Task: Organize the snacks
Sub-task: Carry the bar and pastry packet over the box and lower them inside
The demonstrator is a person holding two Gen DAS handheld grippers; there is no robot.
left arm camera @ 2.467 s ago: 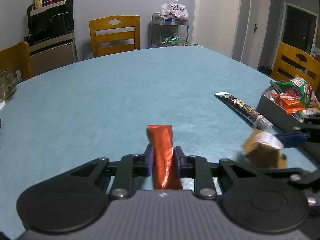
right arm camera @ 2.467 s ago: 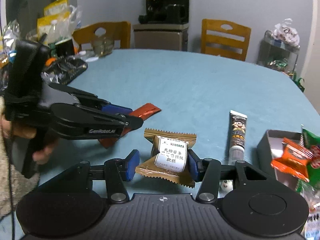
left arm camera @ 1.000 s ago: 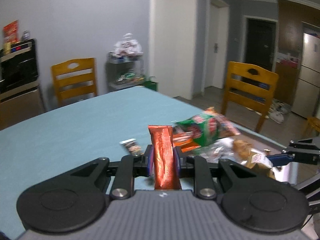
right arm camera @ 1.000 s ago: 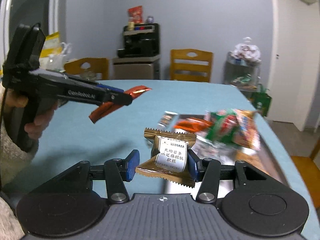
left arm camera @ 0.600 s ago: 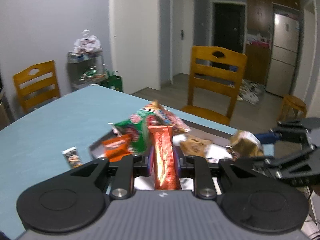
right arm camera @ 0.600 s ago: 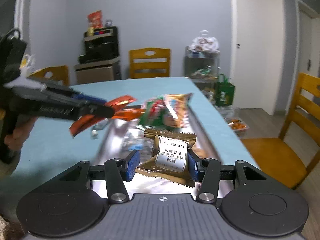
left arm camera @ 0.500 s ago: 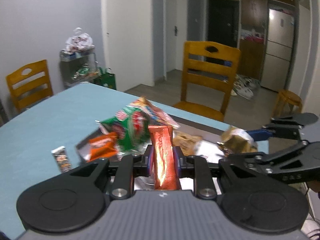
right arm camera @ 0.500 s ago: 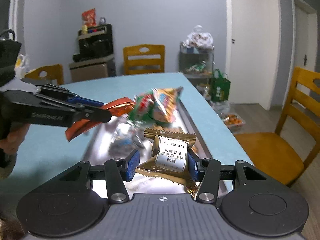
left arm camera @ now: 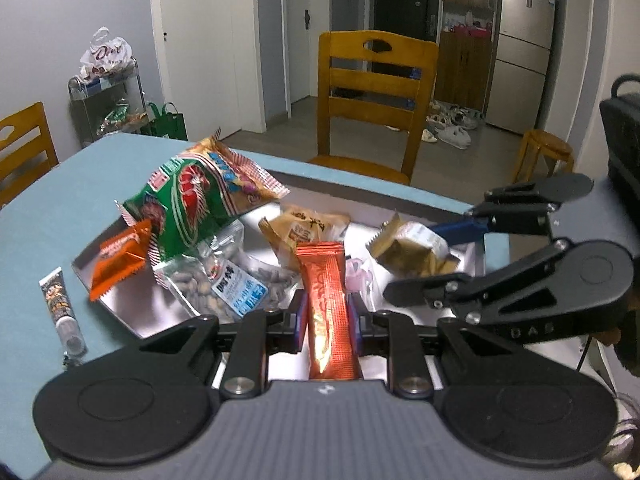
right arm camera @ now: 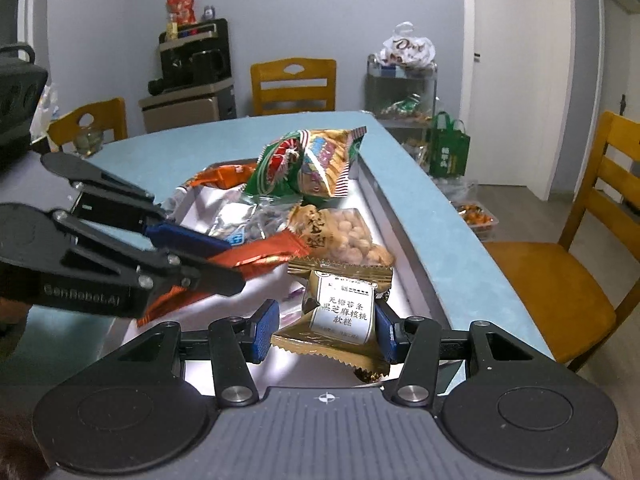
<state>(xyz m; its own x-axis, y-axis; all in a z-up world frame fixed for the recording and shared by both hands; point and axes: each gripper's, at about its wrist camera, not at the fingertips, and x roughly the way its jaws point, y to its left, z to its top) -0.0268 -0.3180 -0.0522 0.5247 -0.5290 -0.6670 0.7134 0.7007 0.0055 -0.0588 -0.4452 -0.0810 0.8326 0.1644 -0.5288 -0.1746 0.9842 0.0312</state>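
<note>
left gripper (left arm camera: pixel 327 314) clamps red stick (left arm camera: pixel 326 300) | tube (left arm camera: pixel 62 312) only in left view

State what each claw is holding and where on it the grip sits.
Left claw: red stick packet, pinched across its long sides near the lower end. Right claw: brown wrapped cake, pinched across its two sides.

The left gripper (left arm camera: pixel 327 320) tilts downward, jaws pinched narrow on something held. The right gripper (right arm camera: pixel 326 330) sits at its 2 o'clock in the left wrist view, angled down, jaws clamped wider around its load.
</note>
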